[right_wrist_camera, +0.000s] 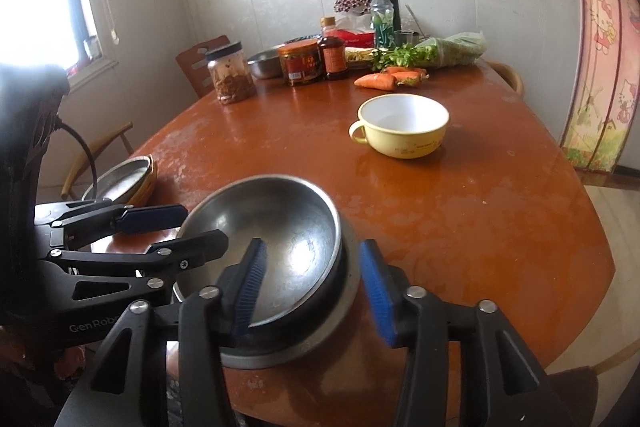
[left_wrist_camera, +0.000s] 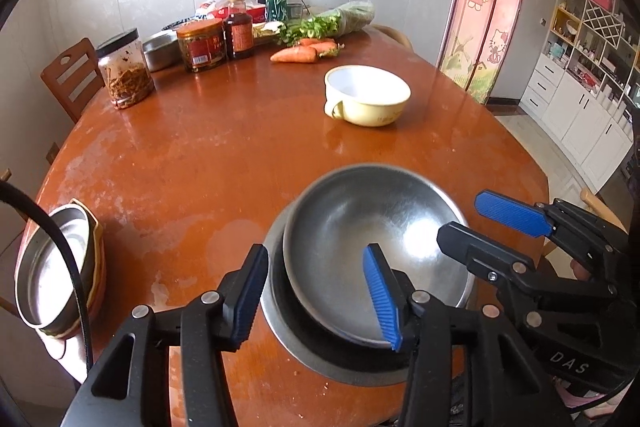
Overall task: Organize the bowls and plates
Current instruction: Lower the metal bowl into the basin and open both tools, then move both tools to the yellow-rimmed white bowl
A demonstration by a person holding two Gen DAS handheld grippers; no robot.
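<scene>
The steel bowl (left_wrist_camera: pixel 372 247) sits nested in another at the near table (left_wrist_camera: pixel 200 155) edge; both grippers (left_wrist_camera: pixel 320 291) (right_wrist_camera: pixel 316 291) straddle its rim, jaws apart. Light, stiff, slippery: pinch the rim

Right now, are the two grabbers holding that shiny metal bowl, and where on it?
Neither holds it. The steel bowl sits in a second metal bowl; the left gripper and right gripper straddle its rim, open.

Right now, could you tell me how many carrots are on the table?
2 show clearly: one carrot lies nearest the cup, a second carrot right behind it beside the greens. More may be hidden there.
</scene>
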